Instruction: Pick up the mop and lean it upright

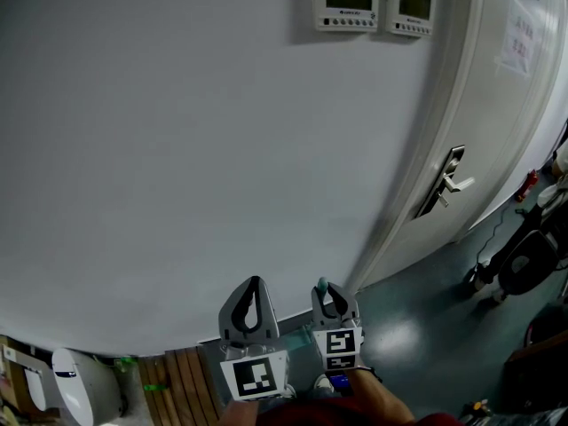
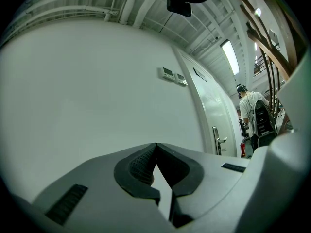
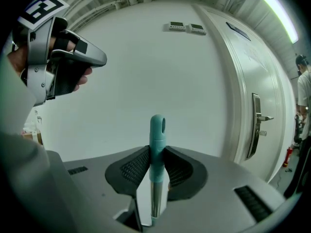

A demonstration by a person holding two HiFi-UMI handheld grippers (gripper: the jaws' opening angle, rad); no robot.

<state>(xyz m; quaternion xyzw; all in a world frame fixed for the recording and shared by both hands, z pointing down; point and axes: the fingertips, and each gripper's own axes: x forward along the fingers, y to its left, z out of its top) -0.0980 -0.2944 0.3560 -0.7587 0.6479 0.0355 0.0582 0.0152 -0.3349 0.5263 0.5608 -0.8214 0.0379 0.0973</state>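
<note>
Right gripper view shows the right hand-held gripper (image 3: 156, 152) clamped on the mop handle (image 3: 157, 129), upright between its jaws.

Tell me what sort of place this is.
Probably an indoor corridor of a workplace building: two grey wall-mounted control panels on a plain white wall, a white door with a metal lever handle, and a glossy dark-green floor.

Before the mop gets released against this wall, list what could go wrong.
1. The right gripper pinches only the teal top of the mop handle. The mop's lower end is out of view, so it may be badly footed on the glossy floor.
2. The wall is smooth and bare, so the handle might slide sideways toward the door.
3. The left gripper is shut and empty, steadying nothing.
</note>
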